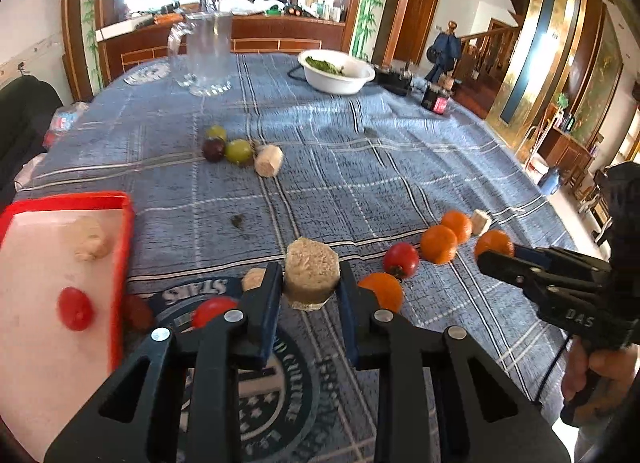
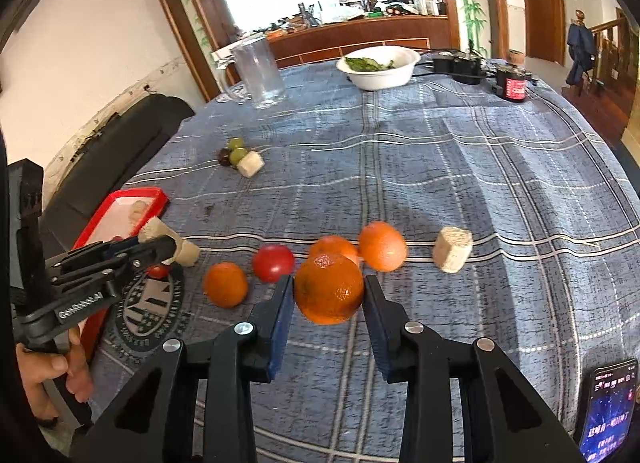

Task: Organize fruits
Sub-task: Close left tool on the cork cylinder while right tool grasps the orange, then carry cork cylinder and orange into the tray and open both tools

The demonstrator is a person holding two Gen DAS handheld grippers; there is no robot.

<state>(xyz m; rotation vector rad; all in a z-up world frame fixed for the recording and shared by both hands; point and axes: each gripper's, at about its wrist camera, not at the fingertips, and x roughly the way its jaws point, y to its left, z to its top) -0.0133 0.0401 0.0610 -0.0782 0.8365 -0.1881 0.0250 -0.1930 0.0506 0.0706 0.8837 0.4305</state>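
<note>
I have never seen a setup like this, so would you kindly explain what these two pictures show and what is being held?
A person holds a hand-operated two-finger gripper in each hand, and a fisheye camera on each gripper looks along its fingers. One picture is the left gripper's view, the other the right's.

The left gripper is shut on a tan pressed-grain cylinder block. The right gripper is shut on a round orange citrus fruit.

On the blue plaid tablecloth lie more oranges, red tomatoes, a cluster of green and dark grapes, further tan blocks and a white bowl of greens. A red-rimmed white tray holds one tomato and one block.
</note>
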